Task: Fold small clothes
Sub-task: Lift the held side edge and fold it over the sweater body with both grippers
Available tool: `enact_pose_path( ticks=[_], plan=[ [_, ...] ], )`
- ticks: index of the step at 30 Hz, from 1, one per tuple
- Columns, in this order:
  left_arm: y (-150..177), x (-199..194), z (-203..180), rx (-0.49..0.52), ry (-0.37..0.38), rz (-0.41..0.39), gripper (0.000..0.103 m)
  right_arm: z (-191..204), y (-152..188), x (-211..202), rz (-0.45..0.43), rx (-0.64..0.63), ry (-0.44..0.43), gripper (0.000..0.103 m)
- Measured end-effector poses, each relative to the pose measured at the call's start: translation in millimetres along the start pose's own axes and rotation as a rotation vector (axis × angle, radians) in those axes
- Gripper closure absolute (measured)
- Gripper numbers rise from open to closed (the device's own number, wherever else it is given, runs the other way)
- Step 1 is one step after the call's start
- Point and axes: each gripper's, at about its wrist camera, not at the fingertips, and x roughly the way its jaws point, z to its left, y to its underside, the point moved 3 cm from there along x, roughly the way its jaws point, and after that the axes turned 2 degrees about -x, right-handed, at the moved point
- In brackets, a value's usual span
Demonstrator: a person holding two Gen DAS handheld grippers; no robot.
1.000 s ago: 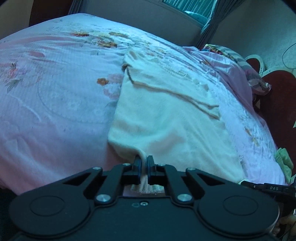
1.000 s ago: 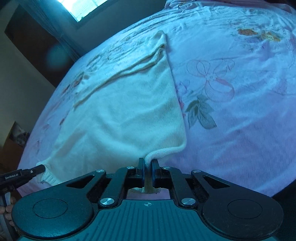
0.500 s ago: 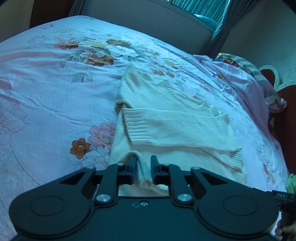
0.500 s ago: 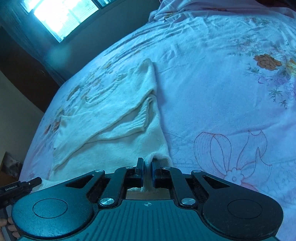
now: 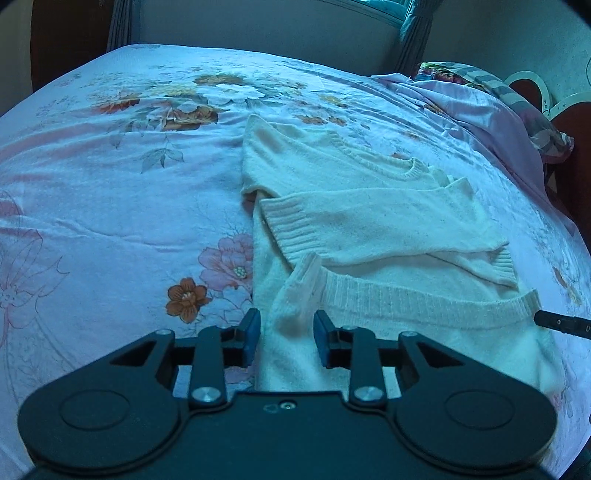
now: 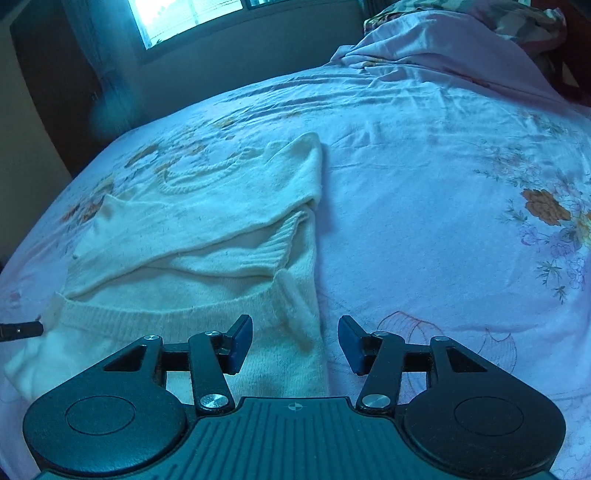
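Across both wrist views I see the bed, its pink floral bedsheet [image 5: 110, 206] filling most of the frame, with a window [image 6: 184, 14] behind it and a rumpled pink blanket [image 6: 443, 48] heaped at the far end. On the sheet lies the cream knit sweater [image 5: 369, 221], sleeves crossed over the chest and its ribbed hem folded up onto the body, just below the sleeve cuffs. My left gripper [image 5: 286, 339] sits low over the sweater's near left corner, fingers apart, a raised fold of knit standing loose between them. My right gripper [image 6: 295, 341] sits at the sweater's right edge, fingers spread wider, one over the knit and one over bare sheet, gripping nothing. Each view shows the other gripper's dark tip beside the hem.
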Motion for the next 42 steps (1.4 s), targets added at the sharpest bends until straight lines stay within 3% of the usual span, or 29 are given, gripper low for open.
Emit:
enact_pose_path(
  ticks=[4, 5, 6, 7, 11, 13, 16, 17, 18, 19, 25, 31, 37, 42],
  plan=[
    [4.9, 5.7, -7.8, 0.033, 0.002, 0.012, 0.088, 7.5, 5.0, 4.8, 0.007, -0.047, 0.0, 0.052],
    [5.1, 5.4, -8.3, 0.032, 0.009, 0.009, 0.091, 9.1, 4.6, 5.0, 0.006, -0.056, -0.007, 0.058],
    [4.9, 4.1, -8.4, 0.023, 0.023, 0.002, 0.099, 9.9, 3.7, 5.1, 0.005, -0.058, -0.02, 0.071],
    [4.2, 2.9, -9.1, 0.02, 0.033, -0.004, 0.099, 10.5, 2.6, 5.4, 0.006, -0.059, -0.028, 0.079],
    [3.5, 10.7, -11.9, 0.043, 0.029, 0.015, 0.099, 7.8, -2.5, 14.2, 0.022, -0.065, -0.037, 0.079],
    [1.9, 15.4, -10.6, 0.033, 0.032, 0.021, 0.089, 7.8, -4.7, 19.3, 0.032, -0.074, -0.041, 0.079],
    [-0.3, 20.3, -12.4, 0.037, 0.023, 0.022, 0.092, 7.7, -7.9, 22.5, 0.037, -0.075, -0.042, 0.079],
    [-0.3, 19.2, -13.7, 0.039, 0.022, 0.013, 0.096, 8.7, -7.9, 21.3, 0.031, -0.083, -0.038, 0.081],
    [0.1, 17.4, -15.4, 0.044, 0.027, 0.006, 0.099, 10.3, -7.4, 20.2, 0.029, -0.093, -0.04, 0.094],
    [0.9, 14.7, -16.9, 0.052, 0.033, -0.004, 0.1, 11.8, -6.7, 18.2, 0.026, -0.095, -0.055, 0.098],
    [1.5, 13.2, -17.1, 0.049, 0.043, -0.02, 0.101, 9.2, -1.2, 20.6, 0.039, -0.084, -0.065, 0.098],
    [-17.8, -8.1, -23.1, 0.046, 0.076, -0.101, 0.101, 11.3, -19.1, 1.1, -0.045, -0.056, -0.102, 0.098],
    [-47.8, -22.0, -29.6, 0.007, 0.107, -0.2, 0.101, 15.8, -52.6, -16.5, -0.158, -0.037, -0.126, 0.098],
    [-84.9, -13.7, -35.1, 0.002, 0.12, -0.256, 0.101, 11.5, -101.8, -8.6, -0.226, -0.028, -0.117, 0.103]
  ],
)
